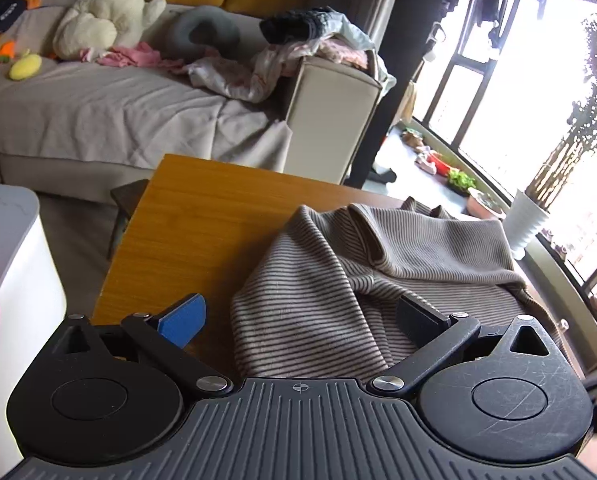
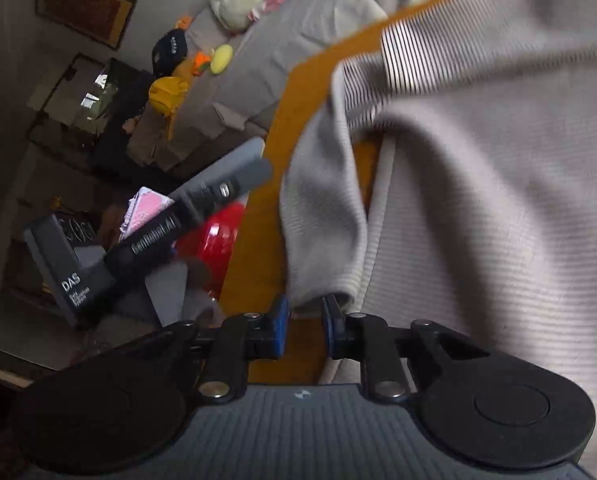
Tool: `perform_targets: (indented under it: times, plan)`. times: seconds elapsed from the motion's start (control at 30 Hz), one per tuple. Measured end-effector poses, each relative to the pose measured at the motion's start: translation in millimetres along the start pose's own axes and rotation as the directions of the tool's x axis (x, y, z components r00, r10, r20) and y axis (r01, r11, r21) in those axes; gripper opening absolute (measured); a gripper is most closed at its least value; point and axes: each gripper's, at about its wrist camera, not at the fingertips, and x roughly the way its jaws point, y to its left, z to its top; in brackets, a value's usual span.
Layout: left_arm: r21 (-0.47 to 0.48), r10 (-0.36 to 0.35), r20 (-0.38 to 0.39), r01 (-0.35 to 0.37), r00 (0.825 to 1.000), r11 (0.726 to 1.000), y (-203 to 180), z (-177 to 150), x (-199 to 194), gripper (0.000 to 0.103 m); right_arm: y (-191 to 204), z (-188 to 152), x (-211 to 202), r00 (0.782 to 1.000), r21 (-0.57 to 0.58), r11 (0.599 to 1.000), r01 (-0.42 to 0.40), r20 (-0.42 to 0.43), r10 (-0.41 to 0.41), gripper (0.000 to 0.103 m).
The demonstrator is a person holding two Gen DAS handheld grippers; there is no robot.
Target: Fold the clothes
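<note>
Soft, light striped garment [image 1: 318,280] lies between the wide-open left gripper [image 1: 298,316]; the right gripper [image 2: 304,324], narrowly parted, should pinch the hem [image 2: 326,292] just ahead.

We see the garment [image 1: 378,264] lying crumpled on the right part of the table [image 1: 202,216]. Behind the table stands a sofa [image 1: 98,108], with a plush toy [image 1: 106,12] on it.

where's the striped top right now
In the left wrist view the striped top lies bunched on the right part of the wooden table, right ahead of the open left hand-held gripper, sofa beyond.
</note>
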Motion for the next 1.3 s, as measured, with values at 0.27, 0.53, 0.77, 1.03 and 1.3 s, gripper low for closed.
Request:
perform_targets:
  times: [0.27, 0.53, 0.77, 1.03, 1.3]
  plan:
    - [-0.015, 0.05, 0.019, -0.049, 0.999, 0.999, 4.5, 3.7, -12.8, 0.103, -8.6, -2.6, 45.2, 0.996, 0.125, 0.992, -0.026, 0.086, 0.015, 0.034]
    - [0.003, 0.09, 0.031, -0.09, 0.995, 0.996, -0.3, 11.0, -20.1, 0.103, 28.2, 14.3, 24.7, 0.962, -0.216, 0.964, 0.154, 0.255, -0.097, 0.005]
    - [-0.027, 0.075, 0.067, -0.074, 0.995, 0.997, -9.9, 29.2, -14.5, 0.103, 72.1, 89.6, -113.0, 0.807, -0.441, 0.824, 0.356, 0.589, -0.033, 0.004]
    - [0.087, -0.017, -0.013, 0.018, 1.0, 0.996, -65.6, 27.3, 31.9, 0.103, -18.0, 154.4, -176.5, 0.734, -0.274, 0.832, 0.482, 0.645, -0.212, 0.004]
    - [0.232, -0.14, -0.069, 0.152, 0.988, 0.961, -131.4, 27.1, 84.1, 0.103, -148.4, 159.2, -145.3, 0.735, -0.053, 0.871, 0.488, 0.564, -0.377, 0.005]
